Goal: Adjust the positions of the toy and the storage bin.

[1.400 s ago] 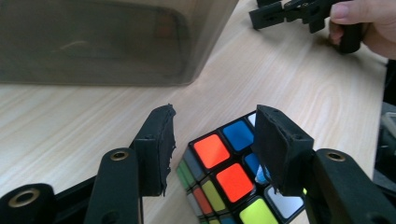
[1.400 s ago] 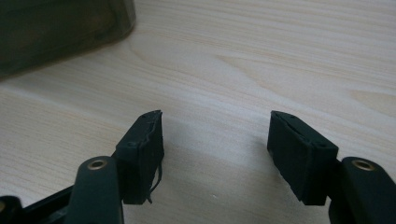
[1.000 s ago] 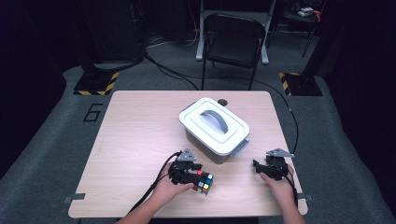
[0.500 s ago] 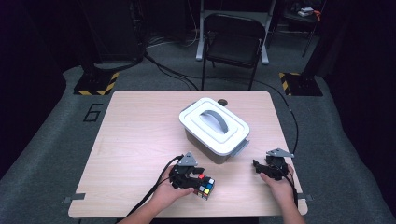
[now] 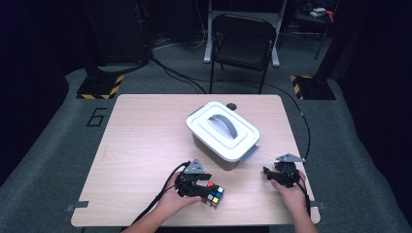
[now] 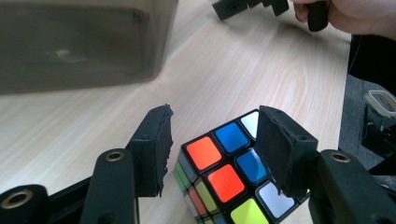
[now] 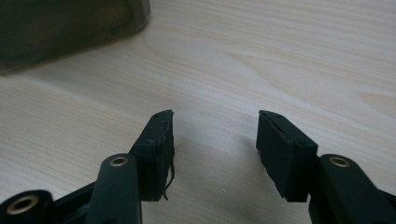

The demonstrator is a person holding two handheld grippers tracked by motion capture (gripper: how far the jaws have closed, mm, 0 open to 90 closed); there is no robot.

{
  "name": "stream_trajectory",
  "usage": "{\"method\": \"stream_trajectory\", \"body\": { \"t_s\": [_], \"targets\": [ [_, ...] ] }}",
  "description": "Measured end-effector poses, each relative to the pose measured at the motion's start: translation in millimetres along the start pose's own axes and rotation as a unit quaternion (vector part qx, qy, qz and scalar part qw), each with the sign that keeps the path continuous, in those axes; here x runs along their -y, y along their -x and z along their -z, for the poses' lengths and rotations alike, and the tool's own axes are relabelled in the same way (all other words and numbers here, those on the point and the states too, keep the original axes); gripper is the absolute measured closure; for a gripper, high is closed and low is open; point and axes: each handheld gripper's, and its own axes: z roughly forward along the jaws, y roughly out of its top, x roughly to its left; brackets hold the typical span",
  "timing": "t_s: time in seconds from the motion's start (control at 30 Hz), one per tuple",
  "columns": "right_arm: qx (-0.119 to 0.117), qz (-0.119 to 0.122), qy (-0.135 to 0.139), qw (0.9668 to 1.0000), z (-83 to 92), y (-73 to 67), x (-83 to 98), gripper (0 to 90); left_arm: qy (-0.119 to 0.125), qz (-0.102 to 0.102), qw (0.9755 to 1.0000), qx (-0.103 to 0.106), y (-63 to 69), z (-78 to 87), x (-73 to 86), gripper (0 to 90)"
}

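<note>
Wooden surface (image 5: 145,145), lidded bin (image 5: 223,133) mid-table. Left claw (image 6: 212,149) just opening, released around puzzle cube (image 6: 224,177); right claw (image 7: 215,149) just narrowing, empty. Next likely: bin lid off

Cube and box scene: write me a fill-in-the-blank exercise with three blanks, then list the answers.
1. The cube lies between the jaws of the ____ gripper.
2. The box has a grey ____ on its lid.
3. Between the jaws of the right gripper there is only bare ____.

Missing words: left; handle; table
</note>
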Motion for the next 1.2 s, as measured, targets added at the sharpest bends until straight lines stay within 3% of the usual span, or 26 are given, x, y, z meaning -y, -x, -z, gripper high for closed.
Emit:
{"method": "stream_trajectory", "body": {
  "t_s": [0.13, 0.2, 0.37, 0.67, 0.87, 0.97, 1.2],
  "targets": [
    [0.008, 0.009, 0.000, 0.9999, 6.9, -2.8, -3.2, 46.1, 0.007, 0.003, 0.9998, -0.017, -7.6, 17.2, 0.0, 45.4],
    [0.001, 0.004, -0.002, 1.0000, 10.1, -3.6, -5.3, 45.5, 0.005, 0.007, 0.9996, -0.025, -12.9, 24.4, 2.9, 45.6],
    [-0.016, 0.003, -0.006, 0.9998, 17.9, -6.8, -9.2, 46.3, -0.002, 0.012, 0.9989, -0.046, -23.6, 32.3, 11.8, 46.3],
    [-0.020, 0.015, 0.010, 0.9996, 39.8, -11.0, -20.3, 44.6, -0.014, 0.021, 0.9976, -0.065, -39.6, 43.2, 26.6, 46.4],
    [-0.037, 0.029, 0.012, 0.9988, 56.7, -16.9, -34.3, 41.9, -0.018, 0.036, 0.9956, -0.084, -53.0, 52.7, 40.8, 46.3],
    [-0.040, 0.037, 0.018, 0.9983, 65.5, -20.8, -41.7, 41.9, -0.011, 0.054, 0.9945, -0.089, -60.6, 59.4, 46.8, 46.0],
    [-0.061, 0.051, 0.030, 0.9964, 81.5, -30.8, -62.4, 42.1, 0.006, 0.073, 0.9917, -0.106, -72.8, 72.3, 56.4, 45.8]
  ]
}}
